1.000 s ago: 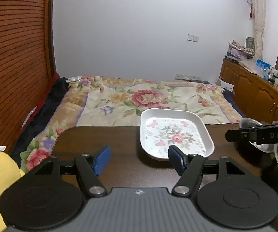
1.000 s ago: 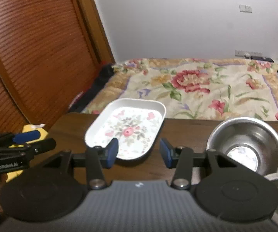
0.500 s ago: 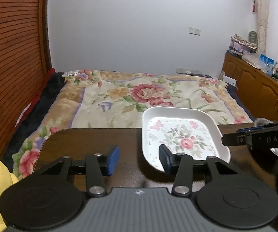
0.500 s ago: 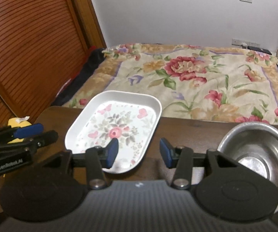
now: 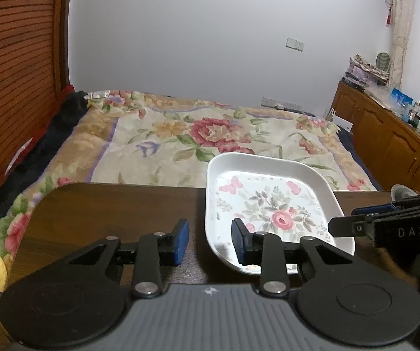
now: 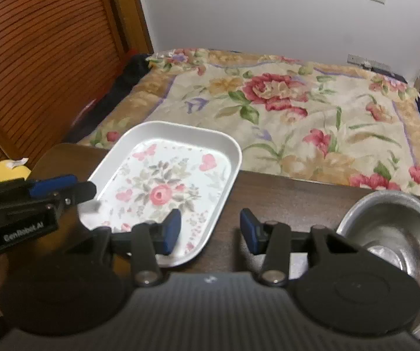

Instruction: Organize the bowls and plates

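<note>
We see a white plate (image 5: 271, 204) with flowers and butterflies at frame centre, our left gripper (image 5: 210, 241) and right gripper (image 6: 208, 229) fingers both spread, grasping nothing.

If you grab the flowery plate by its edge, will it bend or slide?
The flowery plate looks stiff, with a raised rim, so it probably won't bend. Its surface looks smooth and glossy, so it may slide on the dark table if nudged. It looks shallow and flat-bottomed, so unlikely to roll; gripped at one edge, it may tilt.

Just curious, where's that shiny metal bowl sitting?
In the right wrist view the metal bowl sits on the dark table, right of the floral plate, beside the right claw.
</note>
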`<action>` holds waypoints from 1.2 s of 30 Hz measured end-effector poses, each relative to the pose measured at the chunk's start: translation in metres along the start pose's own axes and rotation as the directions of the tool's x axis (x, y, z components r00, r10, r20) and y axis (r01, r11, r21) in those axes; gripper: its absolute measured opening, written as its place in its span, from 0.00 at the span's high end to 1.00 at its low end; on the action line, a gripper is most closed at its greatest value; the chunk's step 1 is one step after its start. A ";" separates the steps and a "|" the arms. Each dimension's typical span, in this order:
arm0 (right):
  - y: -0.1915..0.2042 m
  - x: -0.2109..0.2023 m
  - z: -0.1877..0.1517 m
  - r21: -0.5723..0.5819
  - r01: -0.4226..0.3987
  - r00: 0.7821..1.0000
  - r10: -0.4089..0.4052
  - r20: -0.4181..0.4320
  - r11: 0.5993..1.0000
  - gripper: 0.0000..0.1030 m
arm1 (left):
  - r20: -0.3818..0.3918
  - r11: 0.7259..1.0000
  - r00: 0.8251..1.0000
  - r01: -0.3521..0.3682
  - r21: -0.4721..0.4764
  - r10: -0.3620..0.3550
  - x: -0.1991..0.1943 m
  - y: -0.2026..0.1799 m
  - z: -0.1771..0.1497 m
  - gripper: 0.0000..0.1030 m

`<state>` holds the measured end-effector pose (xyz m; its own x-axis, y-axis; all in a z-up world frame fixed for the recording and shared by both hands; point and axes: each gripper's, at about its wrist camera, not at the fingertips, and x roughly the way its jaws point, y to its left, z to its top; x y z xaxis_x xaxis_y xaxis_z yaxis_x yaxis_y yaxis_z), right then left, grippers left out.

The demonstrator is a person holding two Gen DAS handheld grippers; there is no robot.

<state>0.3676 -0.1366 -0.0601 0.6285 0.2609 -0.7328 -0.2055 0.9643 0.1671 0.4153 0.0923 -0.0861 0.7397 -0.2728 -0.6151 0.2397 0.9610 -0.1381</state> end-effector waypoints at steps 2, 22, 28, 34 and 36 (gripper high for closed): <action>0.000 0.002 0.000 0.003 -0.005 1.000 0.006 -0.007 1.000 0.55 | -0.002 1.000 1.000 0.002 -0.006 -0.002 0.002 0.001 0.000 0.69; -0.001 0.009 -0.008 0.017 -0.015 1.000 0.015 -0.019 1.000 0.86 | -0.044 0.999 0.999 0.019 0.029 -0.017 0.010 -0.003 -0.005 0.87; 0.002 0.000 -0.013 0.031 -0.029 1.000 0.029 -0.009 0.999 0.87 | -0.044 0.999 0.999 0.018 0.033 -0.016 -0.011 -0.004 -0.007 0.86; 0.011 -0.021 -0.018 0.021 -0.059 0.998 0.058 0.017 0.998 0.87 | -0.024 1.000 1.000 0.012 0.029 -0.011 -0.042 -0.005 -0.007 0.86; 0.014 -0.031 -0.019 0.019 -0.071 0.997 0.070 0.029 0.997 0.87 | -0.010 0.999 1.000 0.004 0.037 -0.003 -0.055 -0.008 -0.007 0.86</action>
<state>0.3309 -0.1322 -0.0471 0.6342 0.3293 -0.6996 -0.2353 0.9441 0.2310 0.3681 0.1000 -0.0562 0.7328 -0.2755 -0.6221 0.2655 0.9576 -0.1114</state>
